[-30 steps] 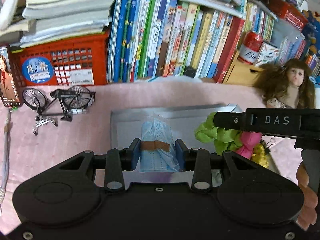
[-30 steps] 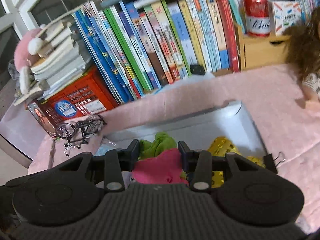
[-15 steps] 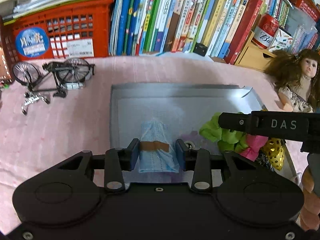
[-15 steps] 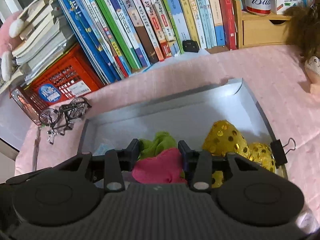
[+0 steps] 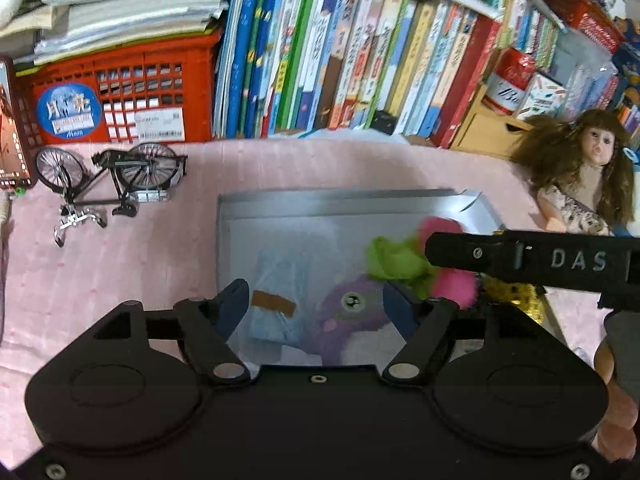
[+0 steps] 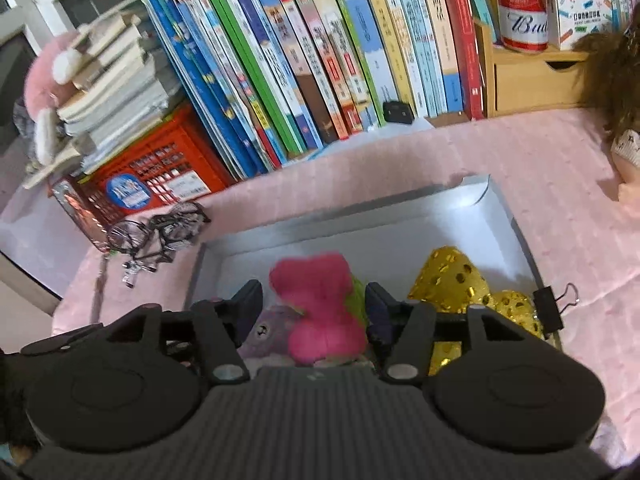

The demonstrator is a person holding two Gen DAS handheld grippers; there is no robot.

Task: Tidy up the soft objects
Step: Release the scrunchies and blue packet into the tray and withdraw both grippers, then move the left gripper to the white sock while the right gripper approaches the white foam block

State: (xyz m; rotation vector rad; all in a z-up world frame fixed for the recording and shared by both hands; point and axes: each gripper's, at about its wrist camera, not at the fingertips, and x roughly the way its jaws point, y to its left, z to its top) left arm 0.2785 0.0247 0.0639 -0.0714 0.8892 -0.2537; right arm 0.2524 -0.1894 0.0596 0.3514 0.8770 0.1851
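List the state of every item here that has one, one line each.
left hand-held gripper: open, jaws just widened, mask pack released
right hand-held gripper: open, jaws just widened, pink plush between them, not pinched
blue mask pack: lying flat in the tray
grey tray: uncovered, holding soft items
pink plush: resting in tray
gold bow: lying in tray
drawer: shut

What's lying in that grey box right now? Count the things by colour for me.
Blue: 1, the face mask pack
Purple: 1, the plush toy
Pink and green: 1, the plush flower
Gold: 1, the sequinned bow
Total: 4 in the box
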